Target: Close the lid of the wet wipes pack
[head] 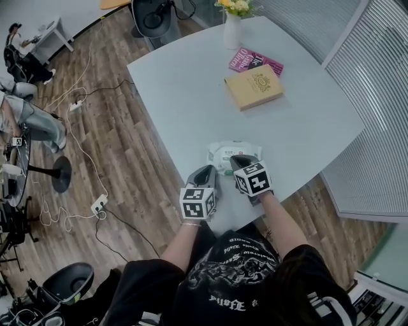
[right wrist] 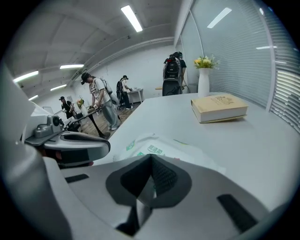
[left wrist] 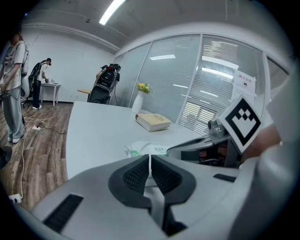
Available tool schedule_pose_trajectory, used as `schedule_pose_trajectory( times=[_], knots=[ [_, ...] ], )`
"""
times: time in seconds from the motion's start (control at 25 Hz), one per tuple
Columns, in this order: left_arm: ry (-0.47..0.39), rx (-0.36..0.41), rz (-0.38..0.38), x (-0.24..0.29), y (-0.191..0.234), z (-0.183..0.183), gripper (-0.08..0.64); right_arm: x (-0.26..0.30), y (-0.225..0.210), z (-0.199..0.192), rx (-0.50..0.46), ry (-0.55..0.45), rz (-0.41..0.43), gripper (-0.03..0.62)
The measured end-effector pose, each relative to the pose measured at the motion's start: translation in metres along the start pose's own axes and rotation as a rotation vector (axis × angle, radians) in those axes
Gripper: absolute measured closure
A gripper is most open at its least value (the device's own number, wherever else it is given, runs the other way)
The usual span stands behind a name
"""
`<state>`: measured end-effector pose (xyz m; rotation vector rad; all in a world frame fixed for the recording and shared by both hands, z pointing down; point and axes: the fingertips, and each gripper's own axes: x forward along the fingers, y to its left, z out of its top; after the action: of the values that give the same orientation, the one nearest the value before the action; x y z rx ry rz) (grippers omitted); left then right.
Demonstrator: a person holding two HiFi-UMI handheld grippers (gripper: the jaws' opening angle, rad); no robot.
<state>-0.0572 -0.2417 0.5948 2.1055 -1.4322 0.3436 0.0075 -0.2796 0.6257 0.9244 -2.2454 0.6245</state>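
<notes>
**Head view.** Shows wet wipes pack (head: 233, 153) lying flat on table (head: 185, 95), directly ahead of both claws. Places right claw (head: 241, 160) tip over near edge of pack; contact not determinable. Places left claw (head: 208, 170) just left of pack's near corner. Farther ahead, well apart from claws: tan book (head: 254, 87), pink book (head: 255, 61), vase (head: 232, 32) containing yellow-white flowers (head: 234, 6).

**Left gripper view.** Shows left claw (left wrist: 150, 159) pads closed together, nothing gripped. Pack (left wrist: 149, 149) just beyond tips.

**Right gripper view.** Shows right claw (right wrist: 151, 159) pads closed together, empty. Pack (right wrist: 154, 146) directly beyond tips; lid state not readable.
</notes>
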Motion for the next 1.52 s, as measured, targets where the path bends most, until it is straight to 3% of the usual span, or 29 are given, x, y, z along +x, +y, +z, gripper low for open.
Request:
schedule_pose_trajectory(
  times=[0.12,0.32,0.68,0.92,1.04,1.2,1.52],
  knots=[
    [-0.023,0.035,-0.026,-0.006,-0.010,0.008,0.545,-0.014,-0.001,0.002,0.053,-0.058,0.010,0.594],
    [-0.096,0.052,-0.016,-0.020,-0.007,0.029,0.545,-0.064,-0.024,0.029,0.116,-0.276,-0.063,0.594],
    [-0.275,0.190,-0.022,-0.072,-0.027,0.085,0.545,-0.154,-0.051,0.048,0.024,-0.462,-0.228,0.594],
    [-0.368,0.165,0.000,-0.105,-0.040,0.098,0.545,-0.195,-0.039,0.051,-0.003,-0.560,-0.273,0.594],
    [-0.393,0.187,0.018,-0.116,-0.046,0.098,0.545,-0.211,-0.039,0.047,0.008,-0.594,-0.302,0.594],
    [-0.393,0.201,0.044,-0.119,-0.047,0.092,0.545,-0.215,-0.038,0.044,-0.047,-0.598,-0.320,0.594],
    [-0.442,0.228,0.034,-0.123,-0.066,0.108,0.545,-0.213,-0.026,0.048,-0.108,-0.585,-0.277,0.594]
  ],
)
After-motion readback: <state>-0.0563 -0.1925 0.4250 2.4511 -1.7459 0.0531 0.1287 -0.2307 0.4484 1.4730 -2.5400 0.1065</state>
